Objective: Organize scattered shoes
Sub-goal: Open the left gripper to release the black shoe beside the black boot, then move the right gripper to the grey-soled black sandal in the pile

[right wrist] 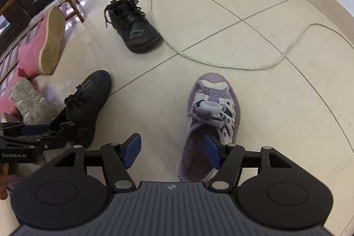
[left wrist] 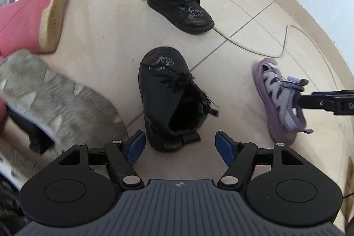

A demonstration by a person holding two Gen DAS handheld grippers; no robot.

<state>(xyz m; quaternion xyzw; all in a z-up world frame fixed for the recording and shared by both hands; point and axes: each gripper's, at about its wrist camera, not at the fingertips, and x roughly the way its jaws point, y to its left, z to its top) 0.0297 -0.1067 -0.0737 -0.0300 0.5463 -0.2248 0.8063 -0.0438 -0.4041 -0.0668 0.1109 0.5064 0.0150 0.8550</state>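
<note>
Left wrist view: the left gripper [left wrist: 180, 148] hangs open and empty over the near black boot [left wrist: 170, 101] at centre; its mate [left wrist: 180, 1] sits above. Right wrist view: the right gripper [right wrist: 172, 151] is open too — its right pad overlaps the purple sandal [right wrist: 210, 123]. A careless lift could snag the white cable [right wrist: 221, 63].
</note>
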